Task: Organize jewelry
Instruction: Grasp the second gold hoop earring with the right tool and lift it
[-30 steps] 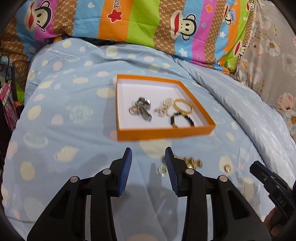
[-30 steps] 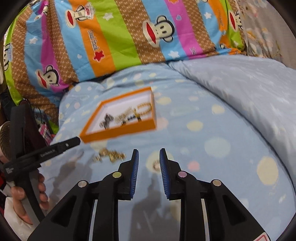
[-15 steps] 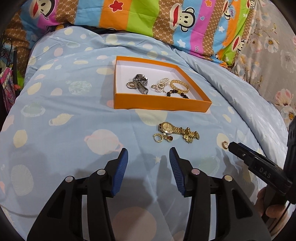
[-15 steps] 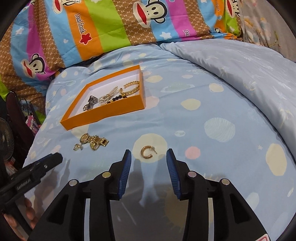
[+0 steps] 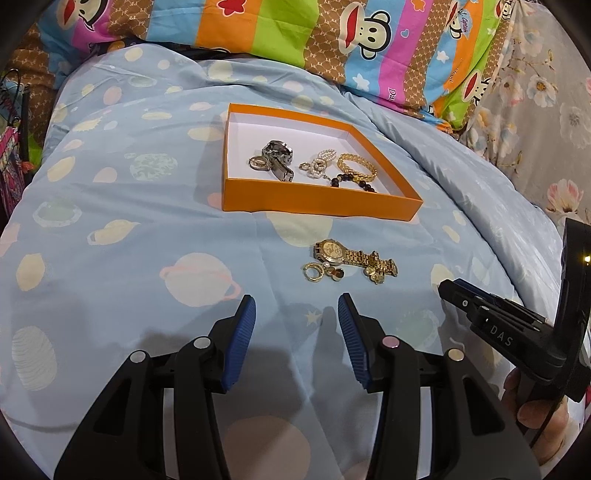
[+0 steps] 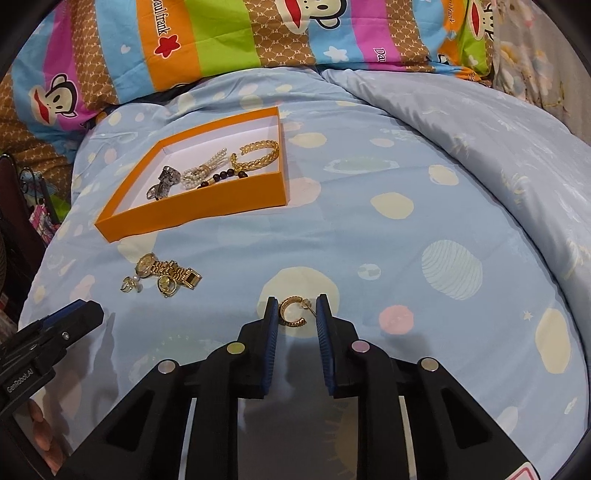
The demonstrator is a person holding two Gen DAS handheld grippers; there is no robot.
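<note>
An orange tray [image 5: 317, 201] [image 6: 207, 206] on the blue bedspread holds a silver watch [image 5: 277, 157], a pearl piece [image 5: 319, 166], a gold bangle [image 5: 356, 168] and a dark bead bracelet. In front of it lie a gold watch [image 5: 354, 254] [image 6: 166, 271] and small gold rings [image 5: 314, 271]. A gold hoop earring [image 6: 291, 314] lies on the spread between the open fingertips of my right gripper [image 6: 295, 308], apart from both pads. My left gripper [image 5: 297, 314] is open and empty, a short way in front of the gold watch.
A striped monkey-print pillow [image 5: 295, 29] lies behind the tray. A floral cloth [image 5: 546, 92] is at the right. The right gripper's body [image 5: 509, 332] shows at the right of the left wrist view. The quilt rises in a fold [image 6: 480, 129] to the right.
Both grippers pulled back from the tray and dropped lower. My right gripper then moved forward so its open fingers stand either side of the gold hoop earring. Left gripper opened a little wider.
</note>
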